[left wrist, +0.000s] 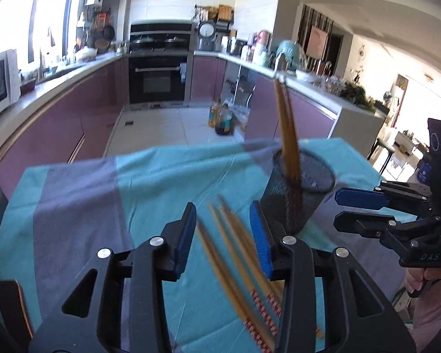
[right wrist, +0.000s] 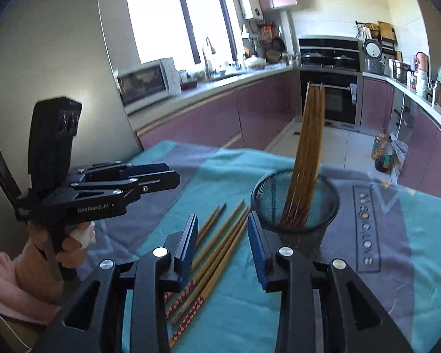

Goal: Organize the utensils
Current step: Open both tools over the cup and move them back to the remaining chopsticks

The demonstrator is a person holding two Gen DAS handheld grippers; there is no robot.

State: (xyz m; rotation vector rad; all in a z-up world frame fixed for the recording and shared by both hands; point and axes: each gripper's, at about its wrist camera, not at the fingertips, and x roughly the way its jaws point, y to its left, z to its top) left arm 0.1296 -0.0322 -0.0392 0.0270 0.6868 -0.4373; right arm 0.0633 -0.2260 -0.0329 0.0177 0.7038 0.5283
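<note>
A: Start at the right claw (right wrist: 222, 245). What is it doing?

B: Its blue pads stand wide apart with nothing between them. In the right wrist view the loose chopsticks (right wrist: 217, 244) lie on the cloth directly below that gap, low in the centre of the frame.

A: Which way do they run?

B: Their long axis goes from the patterned red ends at the bottom centre up and to the right, bare tips pointing toward the mesh holder (right wrist: 295, 203). So they lie nearly along the claw's own line of sight, only slightly slanted across it. I judge a small turn of the wrist would be needed for the pads to close across the sticks rather than along them.

A: And the left claw (left wrist: 222, 232)?

B: Also spread wide, holding nothing. In the left wrist view the same chopsticks (left wrist: 241, 253) appear under it, blurred, slanting toward the lower right.

A: Which one is nearer?

B: Both hover over the pile; I can't tell which is lower.

A: Where do the sticks go?

B: Into the mesh holder (left wrist: 301, 188), just beyond the tips at right of centre, where a bundle of chopsticks (right wrist: 307, 147) stands leaning on the worktop (right wrist: 426, 235).
</note>
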